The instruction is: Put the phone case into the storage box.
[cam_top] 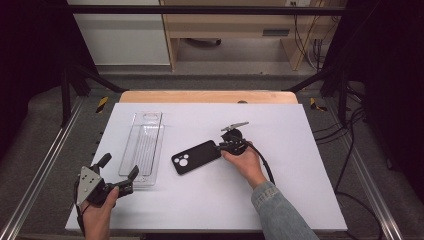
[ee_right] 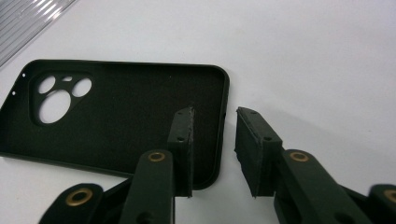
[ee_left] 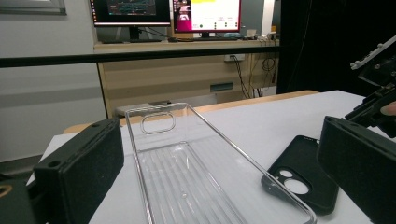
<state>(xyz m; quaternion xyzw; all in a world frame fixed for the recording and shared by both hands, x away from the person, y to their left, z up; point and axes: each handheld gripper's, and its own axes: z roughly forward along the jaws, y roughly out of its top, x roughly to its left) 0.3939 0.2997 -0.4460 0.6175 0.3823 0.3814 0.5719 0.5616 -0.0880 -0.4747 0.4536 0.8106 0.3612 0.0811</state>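
High view: the black phone case [cam_top: 196, 156] lies flat at the centre of the white counter [cam_top: 280, 125], just right of the clear tray [cam_top: 143, 148]. The right gripper [cam_top: 223, 146] is at its right end; the left gripper [cam_top: 119, 174] rests at lower left, wide open and empty.

Left gripper view: tray [ee_left: 187, 177] ahead, case [ee_left: 303, 172] at lower right.

Right gripper view: the fingers [ee_right: 184, 135] straddle the case's [ee_right: 121, 112] end wall, partly closed, not yet pinching. Grasp looks imminent; lifting remains.
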